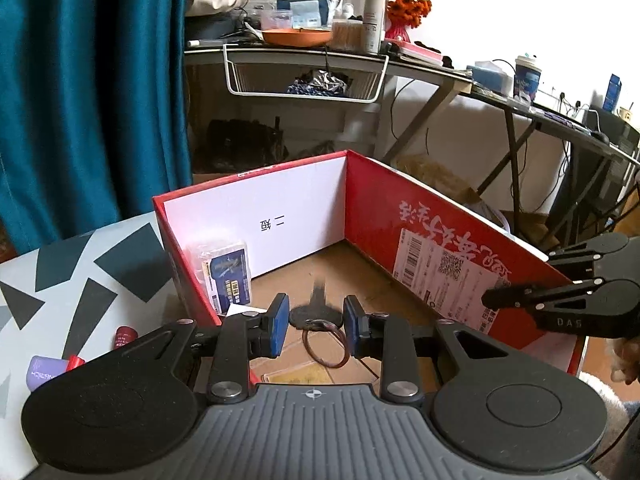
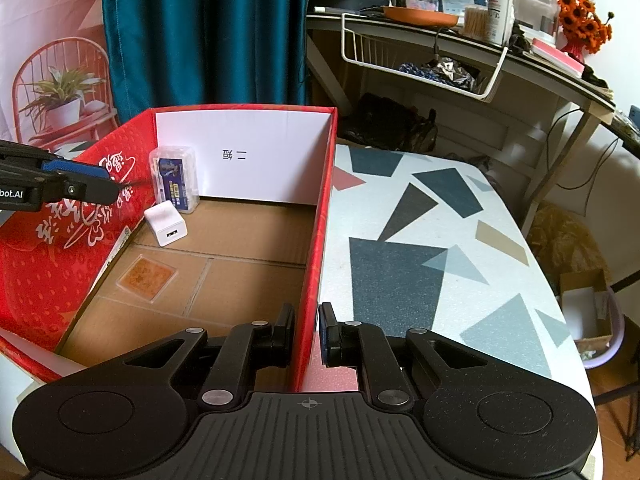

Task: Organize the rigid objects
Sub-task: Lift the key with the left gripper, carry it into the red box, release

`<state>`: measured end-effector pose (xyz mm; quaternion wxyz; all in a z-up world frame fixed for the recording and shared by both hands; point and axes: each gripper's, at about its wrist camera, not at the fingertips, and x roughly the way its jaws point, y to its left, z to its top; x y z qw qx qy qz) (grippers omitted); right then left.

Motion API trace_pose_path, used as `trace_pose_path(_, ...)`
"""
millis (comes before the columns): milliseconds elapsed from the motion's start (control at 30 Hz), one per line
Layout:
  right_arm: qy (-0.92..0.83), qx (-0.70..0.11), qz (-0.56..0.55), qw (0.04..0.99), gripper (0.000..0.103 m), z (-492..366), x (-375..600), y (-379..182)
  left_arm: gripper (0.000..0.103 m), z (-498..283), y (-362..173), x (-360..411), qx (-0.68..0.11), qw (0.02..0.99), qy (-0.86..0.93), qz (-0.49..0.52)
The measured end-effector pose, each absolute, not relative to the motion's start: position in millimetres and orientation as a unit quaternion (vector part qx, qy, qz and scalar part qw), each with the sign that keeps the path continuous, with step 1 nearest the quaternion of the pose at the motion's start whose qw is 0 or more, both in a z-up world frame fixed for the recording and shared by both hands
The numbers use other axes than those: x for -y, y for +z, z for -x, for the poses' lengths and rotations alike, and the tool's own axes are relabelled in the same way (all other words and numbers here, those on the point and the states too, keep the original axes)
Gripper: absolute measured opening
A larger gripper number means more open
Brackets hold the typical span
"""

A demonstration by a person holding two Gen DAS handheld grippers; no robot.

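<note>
Your right claw (image 2: 306,334) clamps the red box (image 2: 320,216) wall at 6 o'clock, steadying it; your left claw (image 1: 316,322) grips a black key (image 1: 317,312) above it.

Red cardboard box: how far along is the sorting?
Done: a clear plastic case, white USB charger cube and flat orange packet lie inside the red cardboard box. In hand: the left gripper holds a black key on a ring over it; the right gripper pinches its wall. Left: small cylinders on the patterned table.

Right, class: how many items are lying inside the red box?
3: a clear case leaning in the far left corner, a white charger just before it, a flat orange packet on the floor nearer. Some of the floor is hidden.
</note>
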<state>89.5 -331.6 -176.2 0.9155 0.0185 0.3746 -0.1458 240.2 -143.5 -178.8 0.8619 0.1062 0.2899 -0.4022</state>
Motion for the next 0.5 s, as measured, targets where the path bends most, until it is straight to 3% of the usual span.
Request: trace_pose_path(500,-0.146,-0.374,-0.021,0.916,0.012,-89.2,332.1,-176.7,0.032,-243.8,-155.3,116.9,-0.270,0.879,-0.389,-0.060)
